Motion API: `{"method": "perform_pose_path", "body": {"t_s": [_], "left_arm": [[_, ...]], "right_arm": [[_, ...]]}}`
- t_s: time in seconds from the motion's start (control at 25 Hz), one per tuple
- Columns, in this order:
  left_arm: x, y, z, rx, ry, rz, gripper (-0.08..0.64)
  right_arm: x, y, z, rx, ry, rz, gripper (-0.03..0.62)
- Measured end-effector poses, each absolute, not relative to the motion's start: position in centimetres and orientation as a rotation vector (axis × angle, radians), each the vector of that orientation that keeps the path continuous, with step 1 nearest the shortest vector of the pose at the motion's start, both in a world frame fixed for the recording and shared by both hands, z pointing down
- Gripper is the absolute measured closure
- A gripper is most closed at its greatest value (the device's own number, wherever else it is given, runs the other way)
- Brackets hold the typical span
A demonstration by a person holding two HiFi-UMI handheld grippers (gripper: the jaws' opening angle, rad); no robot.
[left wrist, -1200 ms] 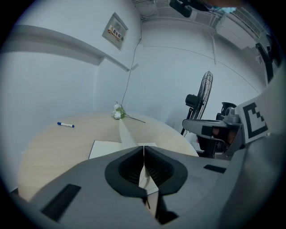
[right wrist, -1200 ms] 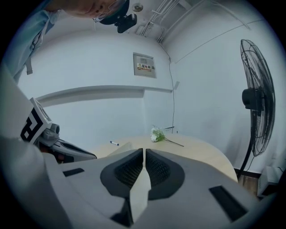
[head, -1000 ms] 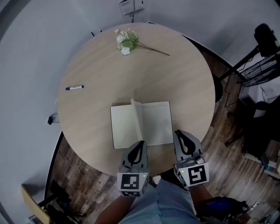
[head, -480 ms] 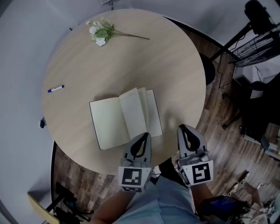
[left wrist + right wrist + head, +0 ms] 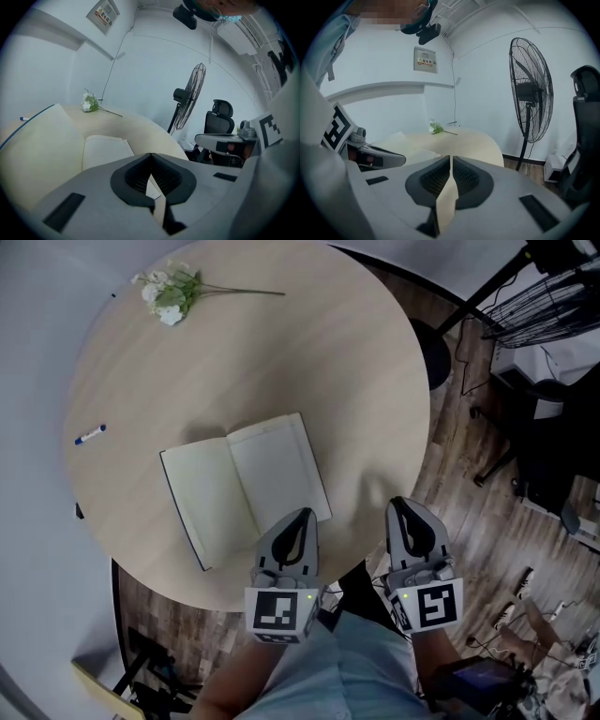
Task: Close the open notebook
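The open notebook (image 5: 246, 486) lies flat on the round wooden table (image 5: 309, 362), cream pages up, dark cover edge showing at its left. My left gripper (image 5: 302, 517) is shut and empty, its tip by the lower right corner of the right page; I cannot tell if it touches. In the left gripper view the shut left gripper (image 5: 151, 154) points over the notebook (image 5: 105, 147). My right gripper (image 5: 398, 504) is shut and empty over the table's near right edge, apart from the notebook. The right gripper view shows the right gripper (image 5: 451, 157) with its jaws together.
A white flower sprig (image 5: 169, 292) lies at the table's far side and a blue pen (image 5: 90, 434) near its left edge. Off the table stand a floor fan (image 5: 529, 89), an office chair (image 5: 219, 117) and dark stands with cables (image 5: 544, 306).
The pages that stood up at the spine have fallen flat onto the right side. Both grippers have sunk and shifted rightward along the notebook's near edge; the view has swung.
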State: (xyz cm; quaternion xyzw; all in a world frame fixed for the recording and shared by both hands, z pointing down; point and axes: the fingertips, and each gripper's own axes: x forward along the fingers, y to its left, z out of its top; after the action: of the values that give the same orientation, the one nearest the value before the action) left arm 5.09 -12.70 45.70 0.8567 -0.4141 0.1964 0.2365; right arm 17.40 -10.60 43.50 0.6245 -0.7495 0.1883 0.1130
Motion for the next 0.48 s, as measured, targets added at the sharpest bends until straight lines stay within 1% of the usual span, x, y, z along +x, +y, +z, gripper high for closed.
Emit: {"method": "perform_pose_path", "body": {"t_s": [0.2, 0.48], "left_arm": [[4.1, -11.9, 44.4, 2.358, -1.198, 0.527, 0.541], [-0.8, -10.8, 37.3, 2.351, -1.48, 0.415, 0.538]], "right_arm": [[16.4, -10.2, 42.6, 1.806, -2.251, 0.534, 0.541], [12.9, -10.3, 36.5, 1.693, -2.441, 0.421, 0.541]]}}
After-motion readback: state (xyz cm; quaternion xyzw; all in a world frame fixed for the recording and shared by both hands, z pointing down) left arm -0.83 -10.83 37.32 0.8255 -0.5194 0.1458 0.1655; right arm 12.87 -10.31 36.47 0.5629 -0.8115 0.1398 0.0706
